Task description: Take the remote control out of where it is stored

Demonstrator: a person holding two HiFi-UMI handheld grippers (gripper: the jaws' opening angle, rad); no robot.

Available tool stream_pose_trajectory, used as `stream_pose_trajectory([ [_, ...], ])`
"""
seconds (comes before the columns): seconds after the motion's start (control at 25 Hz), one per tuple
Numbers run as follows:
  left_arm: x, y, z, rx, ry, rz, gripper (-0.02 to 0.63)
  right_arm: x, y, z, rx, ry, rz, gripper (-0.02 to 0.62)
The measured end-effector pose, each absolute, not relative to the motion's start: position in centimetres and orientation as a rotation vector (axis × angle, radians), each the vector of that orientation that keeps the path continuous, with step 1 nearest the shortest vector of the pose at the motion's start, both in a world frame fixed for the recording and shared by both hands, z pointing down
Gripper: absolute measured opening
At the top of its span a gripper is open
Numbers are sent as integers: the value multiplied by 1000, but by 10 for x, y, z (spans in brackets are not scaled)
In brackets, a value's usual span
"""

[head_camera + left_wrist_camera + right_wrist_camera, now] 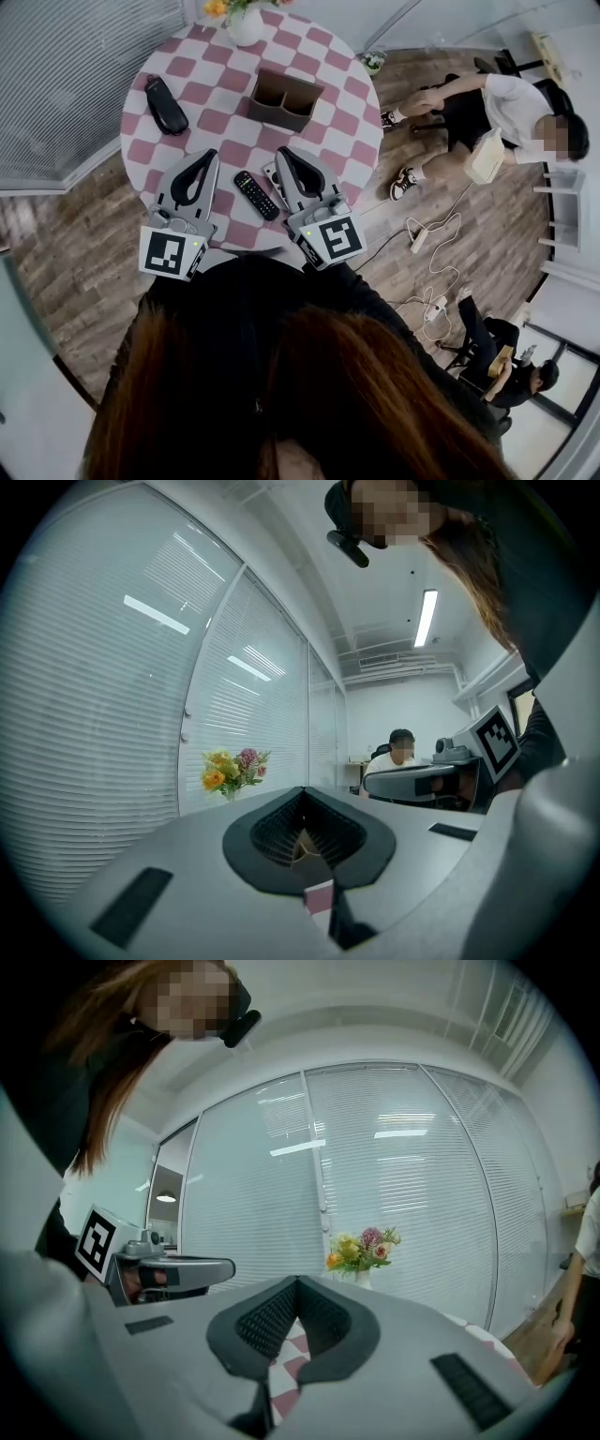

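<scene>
Left tool (208, 154) and right tool (282, 151), both closed empty, flank one black remote (255, 195).

No words, numbers or brand names can be read anywhere. The only sign-like marks are black-and-white square markers: one (169, 253) on the cube of the left gripper (207, 156), another on the cube of the right gripper (282, 152). The black remote control (256, 195) on the checked table (328, 84) may carry button labels, but they are too small to read.
</scene>
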State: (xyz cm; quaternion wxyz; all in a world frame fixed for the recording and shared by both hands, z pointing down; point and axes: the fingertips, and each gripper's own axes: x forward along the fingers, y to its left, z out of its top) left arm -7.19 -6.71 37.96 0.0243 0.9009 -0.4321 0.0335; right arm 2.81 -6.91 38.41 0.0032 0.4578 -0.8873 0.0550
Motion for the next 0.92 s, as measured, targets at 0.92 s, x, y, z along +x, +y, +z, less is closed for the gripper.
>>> stream_pose_trajectory([
  [0.92, -58, -70, 381, 2806, -1285, 101, 9, 45, -66, 367, 1495, -2754, 120, 14],
])
